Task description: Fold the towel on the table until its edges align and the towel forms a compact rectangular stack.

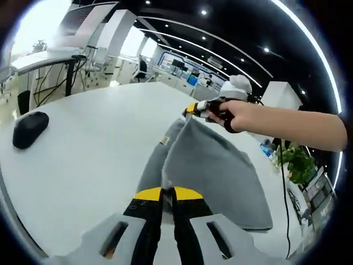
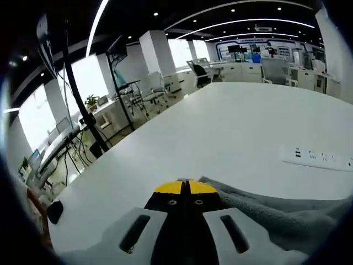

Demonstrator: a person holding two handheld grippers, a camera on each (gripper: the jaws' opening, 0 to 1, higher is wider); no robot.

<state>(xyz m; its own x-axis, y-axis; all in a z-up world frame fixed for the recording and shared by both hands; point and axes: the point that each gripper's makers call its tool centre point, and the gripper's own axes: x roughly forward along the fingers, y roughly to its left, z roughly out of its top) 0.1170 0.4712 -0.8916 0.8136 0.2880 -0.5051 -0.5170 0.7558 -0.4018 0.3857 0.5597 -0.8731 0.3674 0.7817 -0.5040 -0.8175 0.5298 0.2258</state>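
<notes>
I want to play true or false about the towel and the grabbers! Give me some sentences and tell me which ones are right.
1. The towel is grey. True.
2. Both grippers are open and hold nothing. False: the left gripper and the right gripper are each shut on a towel edge.
3. A black mouse lies on the table. True.
4. The towel lies flat on the table. False: one part is lifted.
5. A white power strip lies on the table. True.

One grey towel (image 1: 212,165) lies on one white counter (image 1: 99,149), held by two grippers (image 1: 168,193) (image 1: 193,109). One black mouse (image 1: 30,128) sits at the left of the frame. One power strip (image 2: 317,156) lies at the right.
</notes>
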